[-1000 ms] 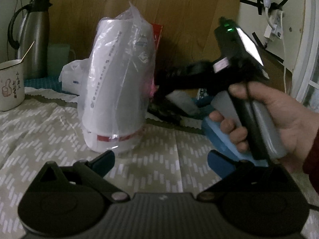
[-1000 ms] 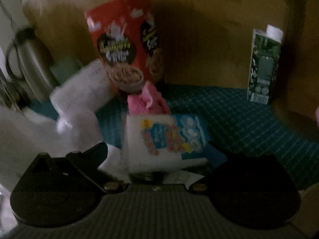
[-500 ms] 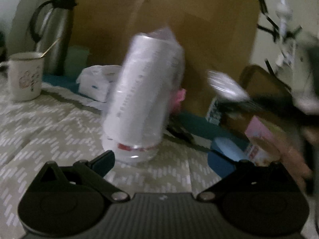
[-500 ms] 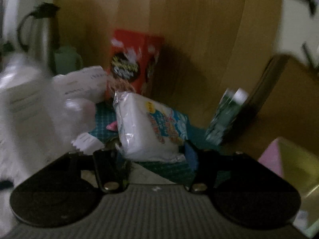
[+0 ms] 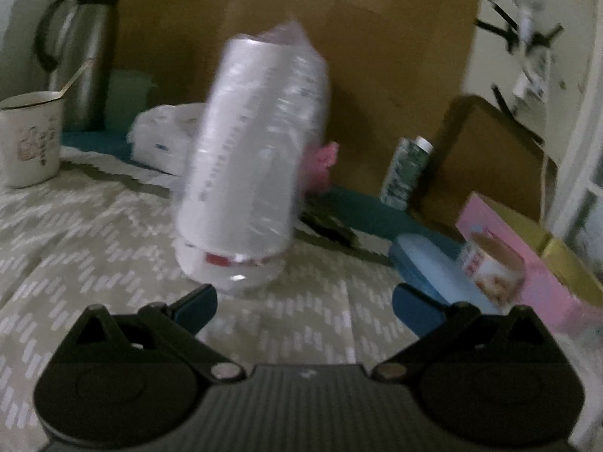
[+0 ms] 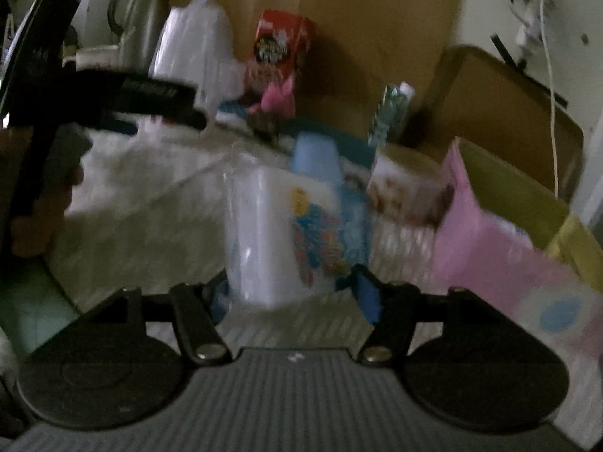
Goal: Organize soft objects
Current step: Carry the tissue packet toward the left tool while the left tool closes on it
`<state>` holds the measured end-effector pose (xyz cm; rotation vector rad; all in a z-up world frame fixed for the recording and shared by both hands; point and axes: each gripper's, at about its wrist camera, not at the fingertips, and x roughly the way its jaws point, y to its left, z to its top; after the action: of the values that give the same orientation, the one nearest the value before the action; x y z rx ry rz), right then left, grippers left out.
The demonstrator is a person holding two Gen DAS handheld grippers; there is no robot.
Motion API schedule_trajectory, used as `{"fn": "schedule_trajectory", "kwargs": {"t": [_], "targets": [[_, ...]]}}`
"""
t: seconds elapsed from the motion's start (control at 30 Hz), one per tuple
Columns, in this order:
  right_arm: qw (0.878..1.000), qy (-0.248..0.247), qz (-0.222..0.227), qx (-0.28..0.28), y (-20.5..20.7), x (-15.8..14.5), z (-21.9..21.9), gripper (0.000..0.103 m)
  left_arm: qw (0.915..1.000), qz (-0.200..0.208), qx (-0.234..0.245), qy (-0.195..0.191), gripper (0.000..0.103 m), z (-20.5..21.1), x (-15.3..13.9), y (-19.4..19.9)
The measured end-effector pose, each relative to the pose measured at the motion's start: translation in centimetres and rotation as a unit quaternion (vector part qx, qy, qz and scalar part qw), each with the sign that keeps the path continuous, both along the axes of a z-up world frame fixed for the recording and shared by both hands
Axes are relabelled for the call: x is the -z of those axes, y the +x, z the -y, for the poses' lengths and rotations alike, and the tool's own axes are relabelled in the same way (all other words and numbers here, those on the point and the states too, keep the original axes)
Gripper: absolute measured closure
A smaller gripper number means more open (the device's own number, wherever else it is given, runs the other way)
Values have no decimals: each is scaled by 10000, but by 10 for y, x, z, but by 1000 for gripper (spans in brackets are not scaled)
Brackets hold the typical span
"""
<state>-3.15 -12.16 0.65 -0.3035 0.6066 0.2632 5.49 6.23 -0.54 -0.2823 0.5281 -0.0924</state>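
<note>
My right gripper (image 6: 294,293) is shut on a white tissue pack (image 6: 286,233) with a colourful print, held above the patterned cloth. My left gripper (image 5: 305,301) is open and empty, just in front of a tall bagged stack of white cups (image 5: 252,162) that also shows in the right wrist view (image 6: 192,45). A pink-and-yellow box (image 6: 520,226) stands open at the right, also in the left wrist view (image 5: 535,252). A pink soft cloth (image 5: 320,162) lies behind the cup stack, also in the right wrist view (image 6: 279,98). A white plastic-wrapped pack (image 5: 162,139) lies at back left.
A steel thermos (image 5: 79,60) and a mug (image 5: 30,139) stand at the left. A green carton (image 5: 407,169), a red cereal box (image 6: 279,45), a printed cup (image 6: 407,184) and a light blue cup (image 6: 316,158) are nearby. Cardboard panels back the table.
My right gripper closed on the tissue pack, lifted it and carried it back and right toward the pink box. My left gripper swung left; the right hand left its view.
</note>
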Motion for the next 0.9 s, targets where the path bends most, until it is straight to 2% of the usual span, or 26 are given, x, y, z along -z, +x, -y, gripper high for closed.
{"fn": "schedule_trajectory", "kwargs": {"t": [0.07, 0.1, 0.13, 0.33, 0.53, 0.6, 0.7, 0.77, 0.8, 0.83, 0.87, 0.9], "targets": [[9999, 69, 110, 108, -5, 5, -4, 19, 9998, -109, 144, -8, 0, 2, -2, -4], [9997, 155, 135, 99, -7, 5, -4, 6, 9996, -175, 209, -58, 0, 2, -2, -8], [9995, 261, 145, 74, -10, 5, -3, 5, 9993, -203, 273, -134, 0, 3, -2, -15], [9962, 850, 155, 74, -26, 2, 15, 5, 9936, -283, 959, -522, 0, 20, -9, -52], [9881, 1362, 198, 688, -49, 3, 45, 5, 9800, -291, 1911, -472, 0, 73, -26, -66], [9841, 1569, 207, 809, -51, 1, 55, 5, 9755, -189, 2165, -349, 0, 91, -32, -74], [9796, 1871, 167, 711, -54, 1, 58, 5, 9705, -16, 2410, 21, 0, 117, -38, -86], [9792, 1942, 134, 576, -55, 5, 53, 6, 9697, -113, 2418, 321, 1, 132, -35, -87], [9788, 1978, 82, 525, -56, 8, 51, 11, 9691, -229, 2417, 430, 10, 138, -30, -85], [9784, 2012, 11, 474, -53, 12, 49, 24, 9676, -407, 2443, 500, 31, 142, -24, -82], [9779, 2042, -58, 451, -51, 16, 47, 32, 9654, -621, 2478, 515, 43, 144, -18, -79], [9780, 2029, 18, 476, -51, 18, 45, 39, 9628, -859, 2521, 462, 63, 145, -13, -74]]}}
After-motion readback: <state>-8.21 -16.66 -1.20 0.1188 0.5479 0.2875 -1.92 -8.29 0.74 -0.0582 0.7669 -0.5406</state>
